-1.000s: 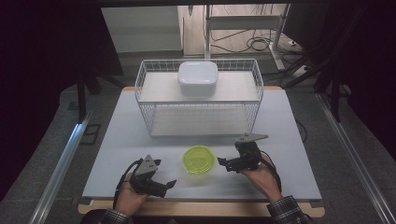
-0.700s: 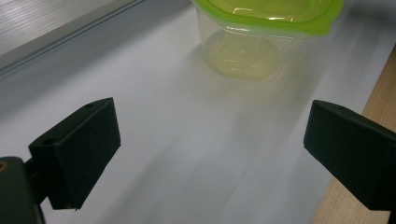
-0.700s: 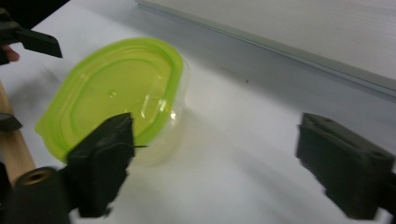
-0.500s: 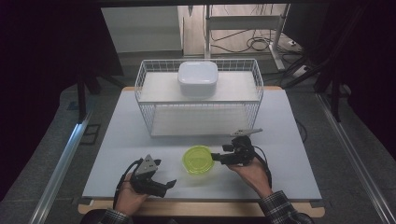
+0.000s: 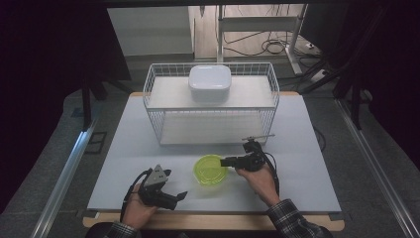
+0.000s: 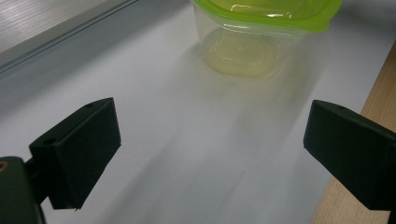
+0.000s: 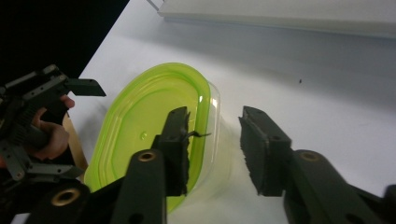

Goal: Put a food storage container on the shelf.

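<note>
The container (image 7: 154,135) looks like glossy plastic, clear in the body under a translucent lime-green lid, standing on a smooth matt white table (image 5: 307,163) edged in pale wood, behind it a white wire basket (image 5: 210,104) and a smooth white box (image 5: 209,82)

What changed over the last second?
The right gripper slid left to the green-lidded tub and its jaws have been closing astride the tub's rim; one jaw lies over the lid, and the pads are not yet pressing. The left gripper, tub, wire rack and white box stayed put.
</note>
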Available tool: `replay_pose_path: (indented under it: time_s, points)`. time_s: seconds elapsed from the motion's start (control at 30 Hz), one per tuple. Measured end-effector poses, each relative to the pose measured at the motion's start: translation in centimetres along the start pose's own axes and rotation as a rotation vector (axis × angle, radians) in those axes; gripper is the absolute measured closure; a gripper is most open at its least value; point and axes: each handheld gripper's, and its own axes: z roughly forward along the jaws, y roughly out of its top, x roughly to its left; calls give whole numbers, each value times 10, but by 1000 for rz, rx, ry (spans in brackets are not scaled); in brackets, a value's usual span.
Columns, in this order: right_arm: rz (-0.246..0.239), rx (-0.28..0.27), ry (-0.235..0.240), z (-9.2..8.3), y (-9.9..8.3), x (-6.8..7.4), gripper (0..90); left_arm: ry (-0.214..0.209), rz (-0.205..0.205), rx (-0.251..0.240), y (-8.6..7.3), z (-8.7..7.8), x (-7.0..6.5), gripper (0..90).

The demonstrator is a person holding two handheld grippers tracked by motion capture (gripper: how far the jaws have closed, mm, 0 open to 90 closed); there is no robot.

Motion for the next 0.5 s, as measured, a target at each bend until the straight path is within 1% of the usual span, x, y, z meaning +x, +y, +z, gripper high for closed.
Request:
replay_pose_path:
  time_s: [0.03, 0.07, 0.13, 0.17, 0.23, 0.27, 0.33, 0.5]
  points:
    - [29, 4, 18, 2, 1, -2, 706, 0, 0, 0, 0, 0, 0, 35]
    - [29, 4, 18, 2, 1, -2, 706, 1, 0, 0, 0, 0, 0, 35]
    - [57, 8, 52, 3, 2, -4, 775, 1, 2, -1, 0, 0, 0, 35]
    - [71, 13, 65, 3, 3, -4, 793, 1, 2, -1, 0, 0, 0, 35]
    - [82, 20, 87, 3, 4, -3, 807, 1, 3, 0, 0, 0, 0, 36]
    - [82, 20, 87, 3, 4, -3, 807, 2, 3, 0, 0, 0, 0, 36]
    - [95, 22, 113, 2, 4, -3, 812, 2, 3, -1, 0, 0, 0, 36]
    - [81, 5, 97, -3, 5, -1, 815, 4, 3, -2, 0, -1, 0, 36]
